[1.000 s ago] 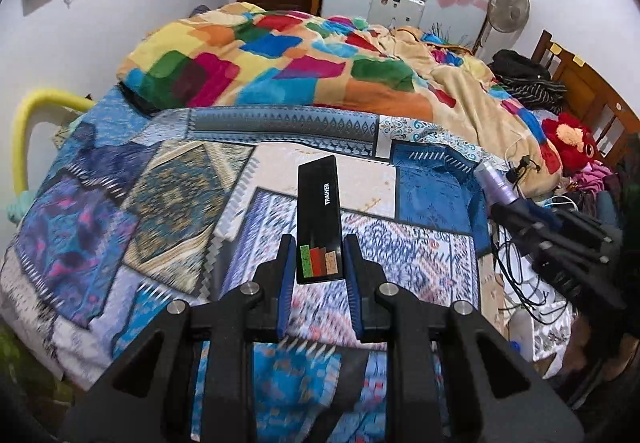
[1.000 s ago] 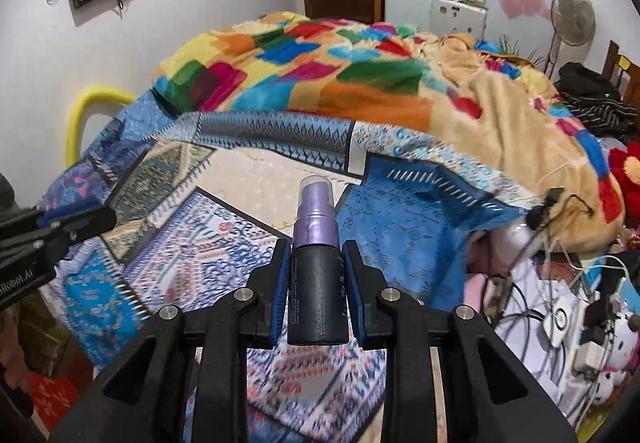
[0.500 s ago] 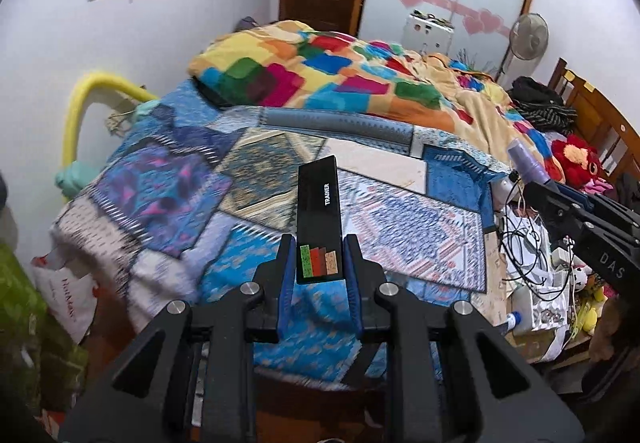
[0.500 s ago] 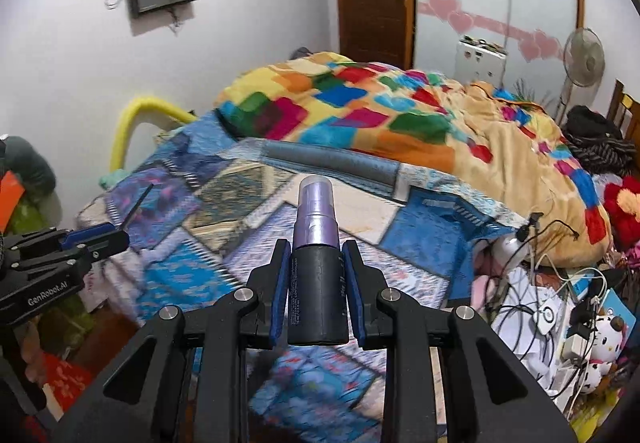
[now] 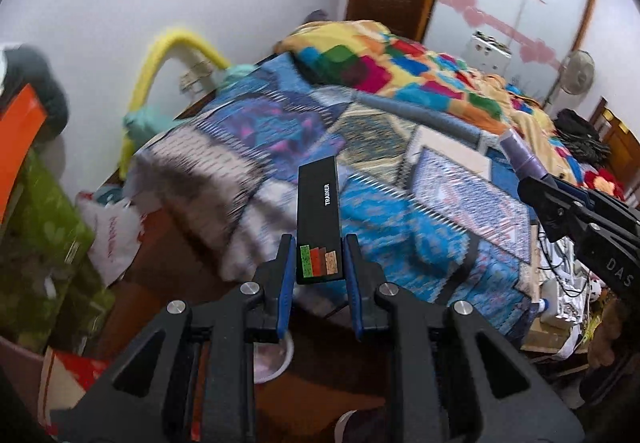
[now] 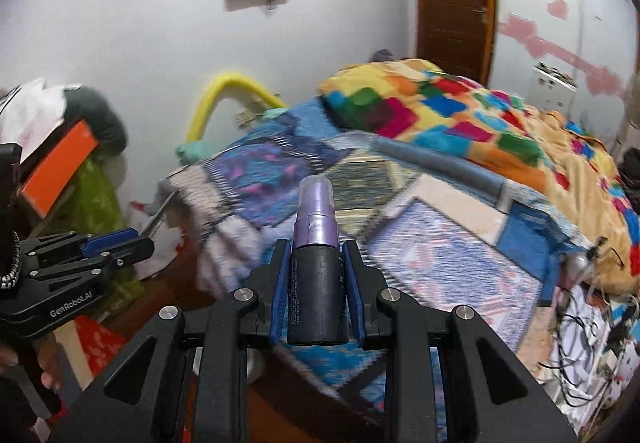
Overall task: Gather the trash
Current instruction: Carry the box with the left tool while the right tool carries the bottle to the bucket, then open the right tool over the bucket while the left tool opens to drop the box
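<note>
Left claw: the left claw (image 5: 319, 261) is closed on a flat black rectangular box (image 5: 318, 225) printed "TRAINER", with green, red and tan swatches at its near end; both blue-lined fingers (image 5: 285, 275) press its long sides.
Right claw: the right claw (image 6: 318, 285) is clamped around a black cylindrical spray bottle with a purple cap (image 6: 317, 263), upright between the fingers, cap pointing away from the camera.
Box position: held in the air in front of the corner of the bed with a blue patchwork cover (image 5: 400, 211).
Bottle position: also raised before the bed, seen from the left view at right (image 5: 522, 155).
Background: a multicoloured block-pattern blanket (image 6: 440, 111) lies farther back on the bed; a yellow foam arch (image 5: 168, 63) stands by the white wall.
Sharpness: the bed cover is motion-blurred.
</note>
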Action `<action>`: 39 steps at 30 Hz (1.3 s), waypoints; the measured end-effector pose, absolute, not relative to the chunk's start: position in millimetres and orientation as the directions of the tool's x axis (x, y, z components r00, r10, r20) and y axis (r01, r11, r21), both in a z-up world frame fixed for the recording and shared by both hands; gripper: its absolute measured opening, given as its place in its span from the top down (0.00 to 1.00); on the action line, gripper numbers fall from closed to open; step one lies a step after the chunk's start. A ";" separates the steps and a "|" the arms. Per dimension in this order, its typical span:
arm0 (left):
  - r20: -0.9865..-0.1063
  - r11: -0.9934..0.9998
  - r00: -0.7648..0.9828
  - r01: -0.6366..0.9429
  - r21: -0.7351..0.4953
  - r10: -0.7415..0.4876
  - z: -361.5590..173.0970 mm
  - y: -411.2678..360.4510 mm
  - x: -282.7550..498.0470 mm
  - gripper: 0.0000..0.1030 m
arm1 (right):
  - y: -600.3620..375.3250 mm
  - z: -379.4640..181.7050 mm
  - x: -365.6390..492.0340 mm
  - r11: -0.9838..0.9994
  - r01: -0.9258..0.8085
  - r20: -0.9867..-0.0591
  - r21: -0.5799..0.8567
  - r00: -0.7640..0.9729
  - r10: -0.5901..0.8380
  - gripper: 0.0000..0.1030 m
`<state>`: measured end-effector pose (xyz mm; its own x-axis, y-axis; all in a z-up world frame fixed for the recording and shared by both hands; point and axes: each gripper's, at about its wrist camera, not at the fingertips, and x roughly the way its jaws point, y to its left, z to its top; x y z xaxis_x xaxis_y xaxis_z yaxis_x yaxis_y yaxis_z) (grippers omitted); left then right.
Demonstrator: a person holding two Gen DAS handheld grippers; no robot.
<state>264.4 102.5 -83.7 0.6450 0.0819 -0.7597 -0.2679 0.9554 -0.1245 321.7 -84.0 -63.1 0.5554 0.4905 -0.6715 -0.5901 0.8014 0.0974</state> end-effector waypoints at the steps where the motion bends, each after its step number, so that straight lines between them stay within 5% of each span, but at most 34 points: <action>1: -0.766 0.950 0.635 -0.288 -0.122 0.095 -88.3 112.5 254.9 0.78 | -77.1 -64.6 317.6 0.794 -0.600 -0.673 0.098 0.548 0.497 0.77; 13: -0.823 0.889 0.546 -0.441 -0.126 0.154 -150.9 183.4 184.7 0.78 | 29.4 -131.7 268.8 0.658 -0.742 -0.778 0.126 0.338 0.530 0.77; 28: -0.932 0.818 0.362 -0.531 -0.220 -0.015 -295.7 212.0 170.8 0.78 | 92.6 -257.5 243.9 0.555 -0.819 -0.931 0.145 0.078 0.357 0.77; 39: -0.943 0.803 0.328 -0.549 -0.232 -0.048 -317.6 225.4 209.6 0.75 | 123.2 -293.1 277.6 0.589 -0.772 -0.951 0.238 -0.062 0.302 0.77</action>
<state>209.6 225.4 -317.6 0.3282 -0.0479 -0.9434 -0.5492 0.8029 -0.2318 277.6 123.2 -293.1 -0.0623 0.3021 -0.9512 -0.7723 0.5892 0.2377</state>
